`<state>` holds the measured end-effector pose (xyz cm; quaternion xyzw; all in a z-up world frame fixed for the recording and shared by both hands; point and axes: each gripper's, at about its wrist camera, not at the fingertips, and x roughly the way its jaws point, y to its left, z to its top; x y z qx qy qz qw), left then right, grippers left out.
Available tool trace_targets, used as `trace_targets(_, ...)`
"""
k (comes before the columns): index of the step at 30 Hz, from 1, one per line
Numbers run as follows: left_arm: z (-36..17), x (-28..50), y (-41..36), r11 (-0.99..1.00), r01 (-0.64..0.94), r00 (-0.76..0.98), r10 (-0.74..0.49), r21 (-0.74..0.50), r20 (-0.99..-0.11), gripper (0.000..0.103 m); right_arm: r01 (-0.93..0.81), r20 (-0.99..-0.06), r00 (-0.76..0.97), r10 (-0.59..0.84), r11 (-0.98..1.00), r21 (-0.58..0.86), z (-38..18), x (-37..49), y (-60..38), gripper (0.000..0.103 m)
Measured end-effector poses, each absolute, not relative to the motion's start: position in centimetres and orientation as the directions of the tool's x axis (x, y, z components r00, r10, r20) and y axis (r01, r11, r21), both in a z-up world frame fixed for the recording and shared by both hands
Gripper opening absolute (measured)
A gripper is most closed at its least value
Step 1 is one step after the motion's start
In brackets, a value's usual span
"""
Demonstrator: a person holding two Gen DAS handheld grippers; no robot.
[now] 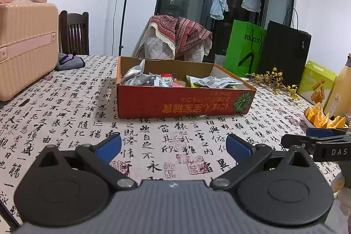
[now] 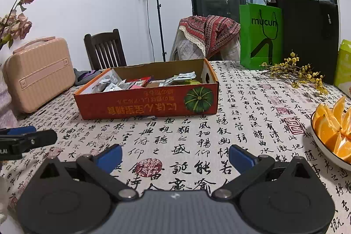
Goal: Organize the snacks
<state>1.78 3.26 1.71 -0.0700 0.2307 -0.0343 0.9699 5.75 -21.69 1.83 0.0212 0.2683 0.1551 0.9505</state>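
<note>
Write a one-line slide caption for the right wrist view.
Open right gripper hovers over the calligraphy tablecloth, facing an orange box of snack packets.

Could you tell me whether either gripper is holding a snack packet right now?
No, the left gripper and right gripper both hang open over bare tablecloth, short of the red box.

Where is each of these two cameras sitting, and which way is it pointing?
Left wrist view: sits on the left gripper, low over the table, facing the red box; its own open blue fingers show, plus the right gripper's tip at the right edge.
Right wrist view: sits on the right gripper, facing the same box; its open fingers show, the left gripper's tip at left.
Both share the box, the green bag and the orange slices.
</note>
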Motion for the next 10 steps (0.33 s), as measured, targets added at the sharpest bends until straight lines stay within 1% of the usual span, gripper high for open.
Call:
trace_targets(3, 1.65, 1.85, 3.35, 0.985, 0.042, 0.890, -0.112, -0.166, -0.442, 0.103, -0.284, -0.506, 0.806, 0.306, 0.951, 0.124, 1.74, 5.63, -21.61, 0.103)
trace_targets(10, 1.70, 1.82, 3.53, 0.985, 0.028, 0.894, -0.101, -0.171, -0.436, 0.103, -0.280, -0.513, 0.803, 0.304, 0.952, 0.127, 1.63, 5.74, -21.69, 0.103)
